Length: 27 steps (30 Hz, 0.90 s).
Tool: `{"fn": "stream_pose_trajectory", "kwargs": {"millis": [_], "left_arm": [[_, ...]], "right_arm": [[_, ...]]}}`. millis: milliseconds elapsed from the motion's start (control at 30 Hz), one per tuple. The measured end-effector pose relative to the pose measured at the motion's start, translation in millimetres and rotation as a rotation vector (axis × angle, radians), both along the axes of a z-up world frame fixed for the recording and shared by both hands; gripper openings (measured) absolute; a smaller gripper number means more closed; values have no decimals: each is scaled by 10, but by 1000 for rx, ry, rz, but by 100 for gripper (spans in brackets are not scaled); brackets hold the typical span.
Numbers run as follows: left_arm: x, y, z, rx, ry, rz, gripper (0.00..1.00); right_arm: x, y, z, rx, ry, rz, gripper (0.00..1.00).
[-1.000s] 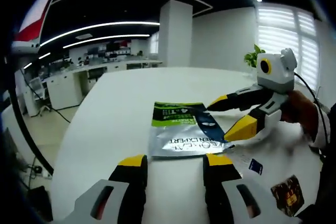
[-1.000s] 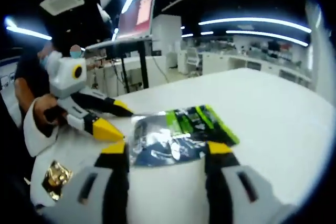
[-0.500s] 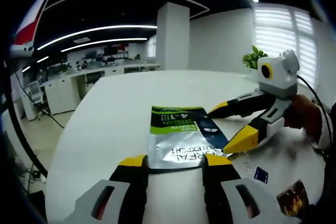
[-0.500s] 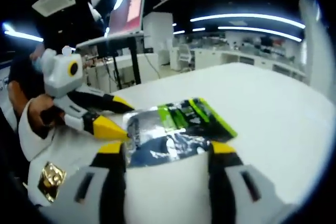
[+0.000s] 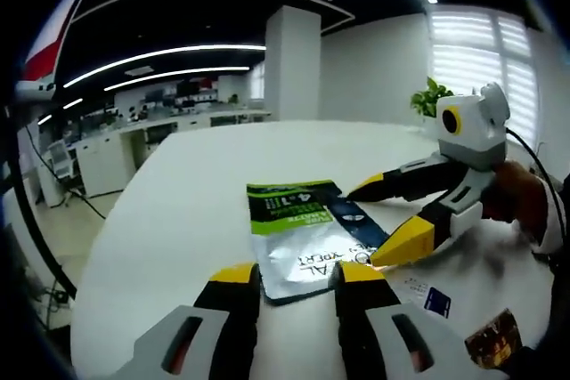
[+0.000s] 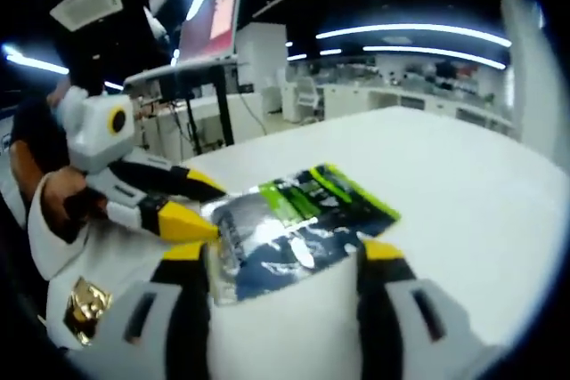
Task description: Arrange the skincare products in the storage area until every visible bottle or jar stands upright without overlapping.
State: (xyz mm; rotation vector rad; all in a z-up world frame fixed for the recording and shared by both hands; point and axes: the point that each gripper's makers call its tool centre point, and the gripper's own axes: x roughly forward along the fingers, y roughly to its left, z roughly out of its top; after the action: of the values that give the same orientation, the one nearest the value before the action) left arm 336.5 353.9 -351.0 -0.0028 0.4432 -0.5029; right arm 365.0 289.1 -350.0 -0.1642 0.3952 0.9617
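The foil pouch (image 5: 303, 238) lies flat on the white table (image 5: 178, 211), between my two claws. It carries a green band on the far half and a silver and dark printed panel on the near half. Its long axis runs away from my left claw (image 5: 294, 282), green end farthest; in the right gripper view the pouch (image 6: 289, 229) lies slantwise, green end up and to the right.

My left claw is open, one jaw at either side of the pouch's near edge; I judge this lines up a pinch on that edge. My right claw (image 6: 285, 264) is also open, astride the silver corner, gripping nothing. In the left gripper view its yellow tips (image 5: 401, 242) sit at the pouch's right edge.

Two small sachets (image 5: 490, 337) lie near my right hand (image 5: 521, 206).
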Motion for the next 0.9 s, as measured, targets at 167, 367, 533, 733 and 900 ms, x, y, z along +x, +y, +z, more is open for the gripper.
{"fn": "stream_pose_trajectory", "kwargs": {"millis": [167,367,533,733,900], "left_arm": [[8,-39,3,-19,-4,-3,25],[19,-26,-3,0,-22,4,13],[15,-114,-15,-15,-11,-27,9],[16,-125,25,-17,-23,-24,1],[15,-79,108,-63,-42,-7,0]], "right_arm": [[-14,21,11,9,-6,-2,73],[-22,73,-29,-27,-53,10,80],[12,68,-11,-21,-65,1,81],[-13,34,13,0,-63,0,78],[20,-36,70,73,-9,-27,66]]}}
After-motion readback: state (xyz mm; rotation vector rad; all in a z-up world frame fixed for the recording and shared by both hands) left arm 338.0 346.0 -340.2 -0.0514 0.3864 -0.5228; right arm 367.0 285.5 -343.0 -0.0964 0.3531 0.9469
